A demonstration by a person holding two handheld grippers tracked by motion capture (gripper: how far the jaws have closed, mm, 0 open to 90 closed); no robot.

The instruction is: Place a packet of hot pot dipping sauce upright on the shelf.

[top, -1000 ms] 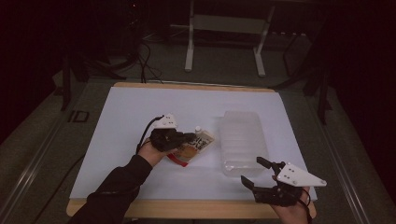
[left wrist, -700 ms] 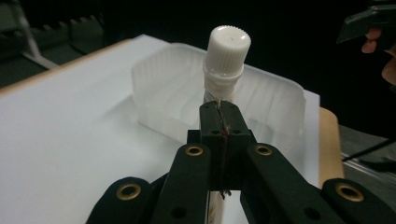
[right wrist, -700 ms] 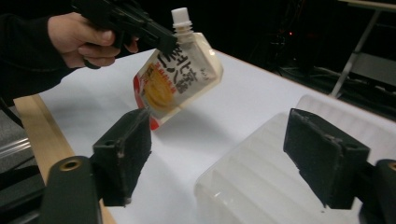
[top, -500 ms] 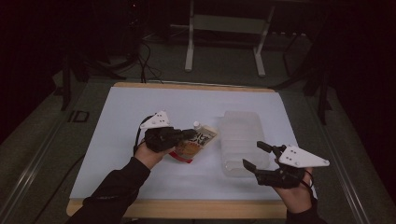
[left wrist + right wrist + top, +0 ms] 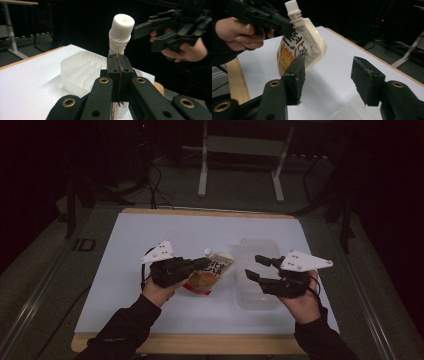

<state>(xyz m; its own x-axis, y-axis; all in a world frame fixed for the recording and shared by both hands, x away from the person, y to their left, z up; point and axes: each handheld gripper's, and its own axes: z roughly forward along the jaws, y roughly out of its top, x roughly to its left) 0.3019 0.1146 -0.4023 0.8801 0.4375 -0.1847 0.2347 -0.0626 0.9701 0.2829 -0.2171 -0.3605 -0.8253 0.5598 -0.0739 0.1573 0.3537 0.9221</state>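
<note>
A cream and orange spouted pouch (image 5: 212,272) with a white screw cap (image 5: 121,27) hangs tilted above the white table. My left gripper (image 5: 202,264) is shut on its upper edge just below the spout, jaws pressed together (image 5: 119,72). The right gripper view has the pouch (image 5: 302,50) hanging ahead and to the left, pinched by the left gripper (image 5: 284,26). My right gripper (image 5: 255,267) is open and holds nothing, hovering over a clear plastic container (image 5: 260,247), its jaws wide apart (image 5: 328,75) and pointing at the pouch.
The ribbed clear container (image 5: 80,70) lies on the right half of the white mat (image 5: 150,235). A wooden rim (image 5: 200,342) runs along the table's near edge. Metal stand legs (image 5: 202,175) rise on the floor behind the table.
My right gripper has moved from the front right corner forward and left, over the container, toward the pouch. The left gripper keeps the pouch and has raised it slightly.
</note>
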